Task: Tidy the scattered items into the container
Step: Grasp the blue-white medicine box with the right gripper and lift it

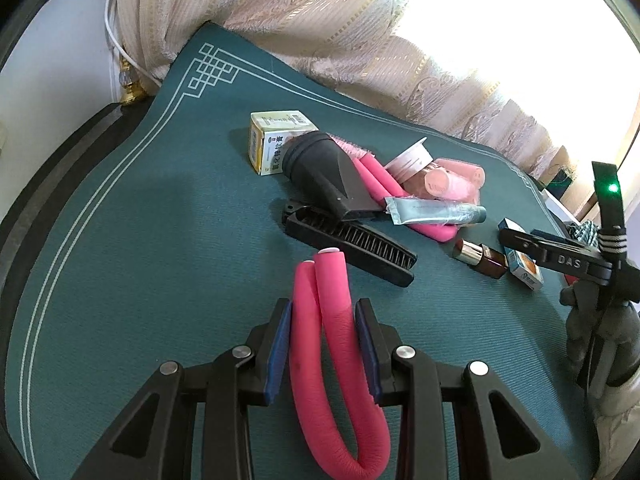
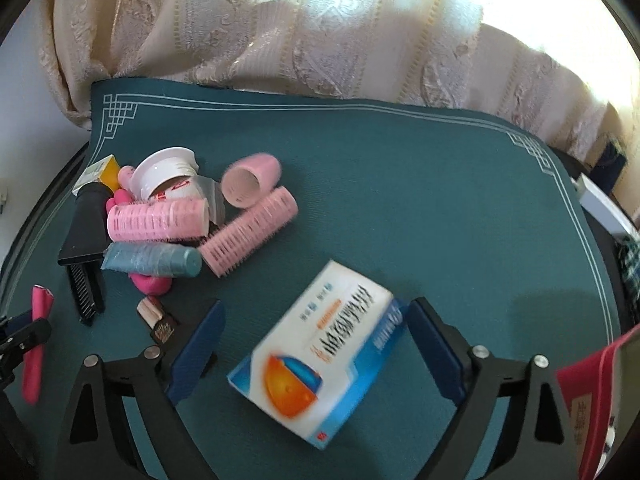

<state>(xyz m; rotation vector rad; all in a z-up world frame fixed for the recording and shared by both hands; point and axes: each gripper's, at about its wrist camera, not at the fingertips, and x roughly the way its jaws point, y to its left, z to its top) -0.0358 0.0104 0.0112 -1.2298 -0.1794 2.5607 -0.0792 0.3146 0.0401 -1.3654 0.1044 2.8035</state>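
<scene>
My left gripper (image 1: 323,312) is shut on a folded hot-pink foam roller (image 1: 320,344), held over the green mat (image 1: 120,260); it also shows in the right wrist view (image 2: 36,344). My right gripper (image 2: 316,316) is open, its blue pads either side of a white-and-blue medicine box (image 2: 316,356) lying on the mat. A pile lies beyond: black dryer nozzle (image 1: 324,176), black brush (image 1: 360,246), pink velcro rollers (image 2: 160,220), blue tube (image 2: 152,260), white cup (image 2: 168,172), yellow box (image 1: 276,140), lipstick (image 1: 478,258).
Cream curtains (image 2: 320,40) hang behind the mat's far edge. A red box-like object (image 2: 600,400) sits at the right edge of the right wrist view. A white cable (image 1: 120,44) runs down the wall at far left.
</scene>
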